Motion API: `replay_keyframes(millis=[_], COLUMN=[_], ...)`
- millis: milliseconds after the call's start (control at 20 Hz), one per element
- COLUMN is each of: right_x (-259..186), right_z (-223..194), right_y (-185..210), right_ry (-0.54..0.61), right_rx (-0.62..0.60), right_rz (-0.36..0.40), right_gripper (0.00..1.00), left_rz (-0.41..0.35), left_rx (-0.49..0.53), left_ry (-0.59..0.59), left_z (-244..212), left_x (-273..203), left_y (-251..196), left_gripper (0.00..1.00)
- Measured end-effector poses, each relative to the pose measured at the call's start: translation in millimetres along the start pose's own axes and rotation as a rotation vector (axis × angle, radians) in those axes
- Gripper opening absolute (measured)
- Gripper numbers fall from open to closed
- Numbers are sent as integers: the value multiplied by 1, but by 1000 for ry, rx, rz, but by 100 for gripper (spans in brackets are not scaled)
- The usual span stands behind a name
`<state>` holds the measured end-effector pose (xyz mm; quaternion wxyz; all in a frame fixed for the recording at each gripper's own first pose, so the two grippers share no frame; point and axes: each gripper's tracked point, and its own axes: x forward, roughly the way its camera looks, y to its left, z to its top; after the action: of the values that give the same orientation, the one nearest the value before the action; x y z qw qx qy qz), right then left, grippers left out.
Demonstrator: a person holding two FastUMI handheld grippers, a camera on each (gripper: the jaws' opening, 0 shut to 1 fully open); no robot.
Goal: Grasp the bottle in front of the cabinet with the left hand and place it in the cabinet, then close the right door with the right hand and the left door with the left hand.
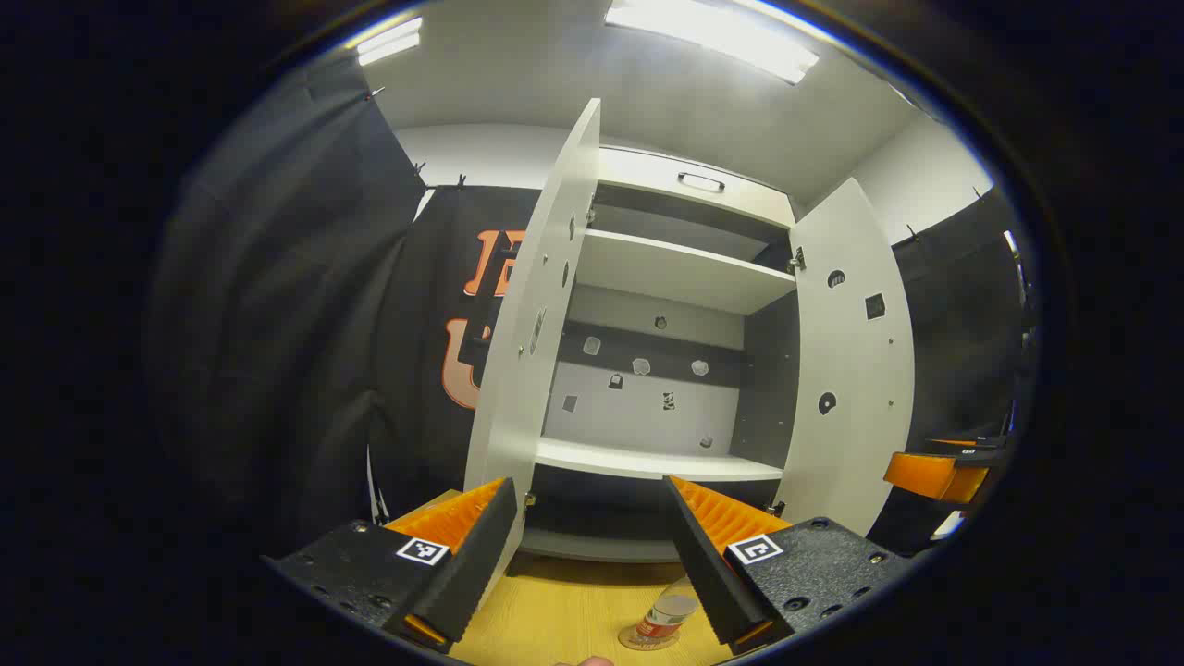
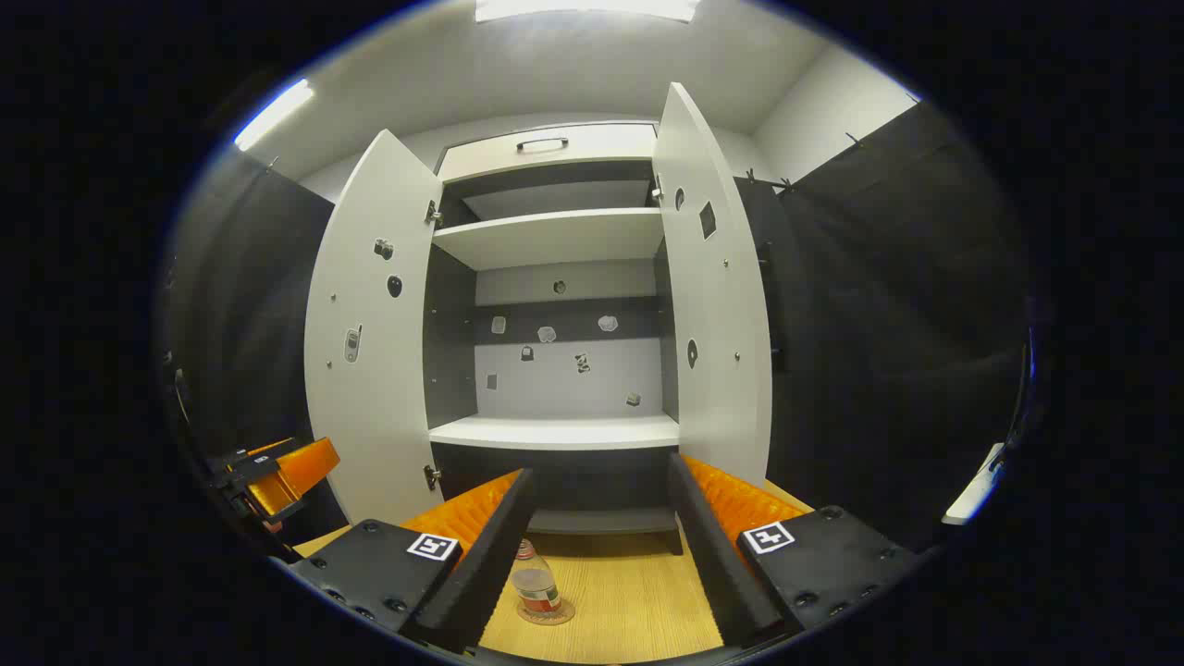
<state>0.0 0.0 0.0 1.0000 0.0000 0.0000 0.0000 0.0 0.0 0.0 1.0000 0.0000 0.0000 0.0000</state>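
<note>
Standing bottle [image 2: 536, 585] before cabinet [image 2: 555, 433], doors wide.

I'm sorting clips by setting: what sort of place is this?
Probably a staged recording booth, not a real home: black cloth walls hang around one white cabinet with both doors open, and a bottle stands on the wooden floor under ceiling strip lights.

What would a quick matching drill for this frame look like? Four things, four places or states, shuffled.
Things:
1. bottle
2. cabinet doors
3. left gripper
4. top drawer

Places or states:
A. shut, with a handle on its front
B. open, nothing between its fingers
C. standing on the wooden surface in front of the cabinet
D. both swung open

Pairs: 1-C, 2-D, 3-B, 4-A
</note>
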Motion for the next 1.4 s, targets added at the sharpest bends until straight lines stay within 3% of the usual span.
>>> replay_keyframes(millis=[1100, 1300, 1400], right_x=[1, 1, -1], right_z=[-1, -2, -3], right_y=[-4, -10, -14], right_ry=[2, 4, 15], right_rx=[21, 35, 37], right_rz=[-22, -35, -45], right_gripper=[96, 96, 95], left_rz=[0, -90, -155], left_rx=[3, -32, -38], left_ry=[-9, 4, 60], left_z=[0, -12, -41], left_x=[9, 31, 45], left_y=[1, -36, -66], left_gripper=[94, 95, 94])
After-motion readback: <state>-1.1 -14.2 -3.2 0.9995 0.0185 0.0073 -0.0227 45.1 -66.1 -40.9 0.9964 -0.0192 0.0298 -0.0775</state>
